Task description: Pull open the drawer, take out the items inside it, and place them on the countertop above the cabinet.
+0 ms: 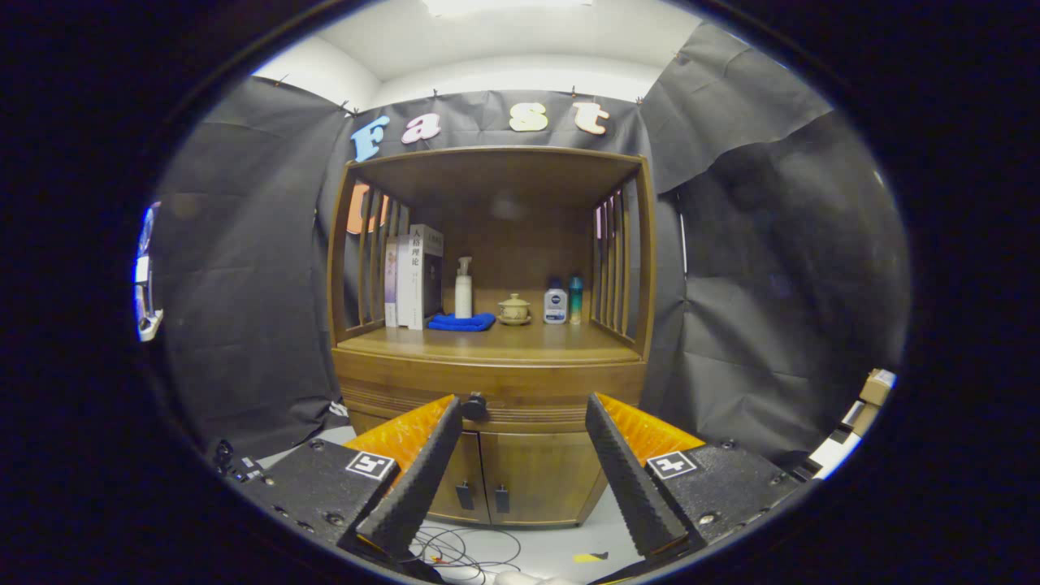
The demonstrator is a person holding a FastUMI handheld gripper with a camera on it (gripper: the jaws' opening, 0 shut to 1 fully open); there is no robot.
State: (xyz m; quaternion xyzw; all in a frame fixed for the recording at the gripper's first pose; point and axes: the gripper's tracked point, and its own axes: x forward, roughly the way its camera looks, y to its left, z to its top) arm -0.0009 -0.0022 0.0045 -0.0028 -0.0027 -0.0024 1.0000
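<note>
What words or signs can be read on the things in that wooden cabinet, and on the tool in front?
"人格理论": on the white book standing on the countertop.
Small white bottle: its label is too small to read.
Gripper, fingers open just before the drawer knob: square markers, no words.

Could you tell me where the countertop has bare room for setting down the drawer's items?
The countertop's front strip is bare, from slatted side to slatted side. The back is crowded: books, blue cloth, pump bottle, teacup, two bottles. The gripper is open.
</note>
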